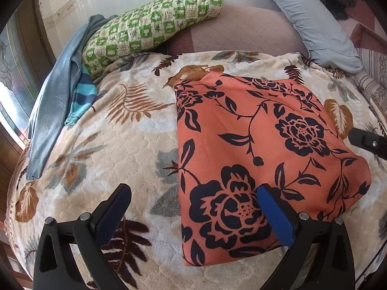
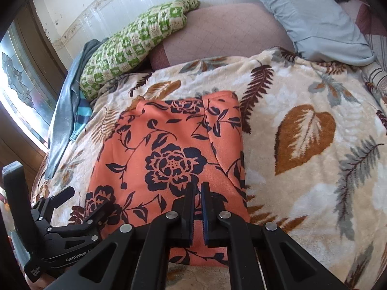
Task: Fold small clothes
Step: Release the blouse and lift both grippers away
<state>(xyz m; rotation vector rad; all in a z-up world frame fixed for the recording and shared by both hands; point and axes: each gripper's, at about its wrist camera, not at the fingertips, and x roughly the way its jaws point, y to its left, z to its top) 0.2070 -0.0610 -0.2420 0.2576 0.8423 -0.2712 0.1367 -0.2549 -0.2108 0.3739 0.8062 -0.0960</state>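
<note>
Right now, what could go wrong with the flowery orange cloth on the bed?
The orange cloth looks folded but nothing holds it: the left gripper is open and the right gripper shut on nothing. A bump from either could undo the fold. The soft, lumpy blanket might let it slump.

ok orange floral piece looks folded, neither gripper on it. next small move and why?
Probably reach the left gripper toward the blue-grey garment heaped by the green checked pillow. The orange floral garment already lies as a compact rectangle on the leaf-print blanket; the left jaws stand open and empty, and the right gripper is shut, holding nothing.
</note>
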